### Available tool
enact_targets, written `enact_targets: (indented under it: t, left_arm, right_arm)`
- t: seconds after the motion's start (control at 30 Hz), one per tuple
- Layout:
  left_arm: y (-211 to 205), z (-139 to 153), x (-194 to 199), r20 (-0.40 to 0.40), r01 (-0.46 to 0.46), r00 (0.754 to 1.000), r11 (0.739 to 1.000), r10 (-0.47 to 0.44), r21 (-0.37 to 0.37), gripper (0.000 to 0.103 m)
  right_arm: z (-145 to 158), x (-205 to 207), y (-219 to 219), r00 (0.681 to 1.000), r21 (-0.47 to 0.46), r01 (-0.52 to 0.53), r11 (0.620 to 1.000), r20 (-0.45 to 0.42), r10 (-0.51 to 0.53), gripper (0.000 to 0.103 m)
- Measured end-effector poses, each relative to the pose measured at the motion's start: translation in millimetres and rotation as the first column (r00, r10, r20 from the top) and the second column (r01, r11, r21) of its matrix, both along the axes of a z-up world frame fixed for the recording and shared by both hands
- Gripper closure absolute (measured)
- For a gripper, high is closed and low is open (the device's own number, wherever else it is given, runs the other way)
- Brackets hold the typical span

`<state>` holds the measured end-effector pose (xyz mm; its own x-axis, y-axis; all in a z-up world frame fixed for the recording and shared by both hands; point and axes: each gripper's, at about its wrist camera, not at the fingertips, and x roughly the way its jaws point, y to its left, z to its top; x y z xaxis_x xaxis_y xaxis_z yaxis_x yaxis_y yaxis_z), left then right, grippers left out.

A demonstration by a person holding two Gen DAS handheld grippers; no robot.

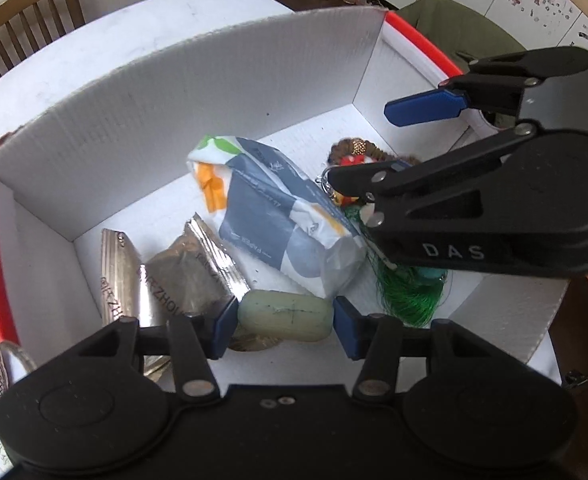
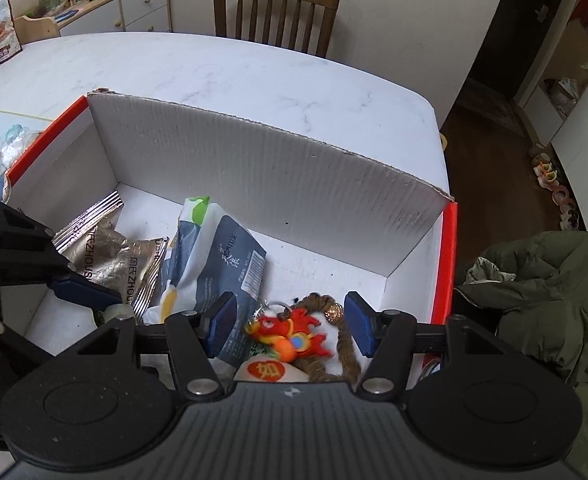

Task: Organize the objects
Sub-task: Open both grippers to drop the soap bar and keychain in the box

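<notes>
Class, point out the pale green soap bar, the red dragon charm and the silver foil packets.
Pale green soap bar (image 1: 286, 316), left wrist view, top face.
Red dragon charm (image 2: 290, 334), right wrist view, body.
Silver foil packets (image 2: 106, 252), right wrist view, printed front.

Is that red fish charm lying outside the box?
No, the fish charm lies inside the box, between the open right gripper's fingers.

Wooden chair (image 2: 276, 16) behind the marble-white table (image 2: 222, 72), olive jacket (image 2: 541, 292) at right, cabinet (image 2: 134, 8) beyond.

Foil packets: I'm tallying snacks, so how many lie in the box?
2, side by side at the box's left end: one foil packet near the wall, the other against the tissue pack.
</notes>
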<state>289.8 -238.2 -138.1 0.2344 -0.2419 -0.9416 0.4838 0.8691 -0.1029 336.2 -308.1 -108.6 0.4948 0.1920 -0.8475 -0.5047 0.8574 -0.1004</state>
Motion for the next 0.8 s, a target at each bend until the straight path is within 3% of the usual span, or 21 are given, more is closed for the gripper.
enact_targets:
  t: [0.23, 0.33, 0.6, 0.8]
  left_arm:
    - [-1.8, -7.4, 5.0, -0.046, -0.013, 0.999, 1.0, 0.014, 0.016, 0.052]
    - [1.1, -5.4, 5.3, -0.045, -0.022, 0.999, 1.0, 0.021, -0.001, 0.042]
    - [8.9, 11.4, -3.0, 0.003, -0.025, 1.0, 0.999, 0.025, -0.048, 0.03]
    - [18.9, 30.4, -14.3, 0.064, -0.032, 0.997, 0.996, 0.037, -0.083, 0.027]
  right_arm:
    - [16.4, -7.8, -15.2, 1.0, 0.071, 0.007, 0.997, 0.008, -0.007, 0.041]
    - [25.9, -13.6, -21.0, 1.0, 0.107, 0.005, 0.994, 0.019, -0.007, 0.036]
    - [45.8, -27.9, -31.5, 0.999, 0.161, 0.018, 0.987, 0.044, -0.025, 0.035]
    - [58.3, -41.6, -34.2, 0.998, 0.201, 0.022, 0.979, 0.057, -0.035, 0.035]
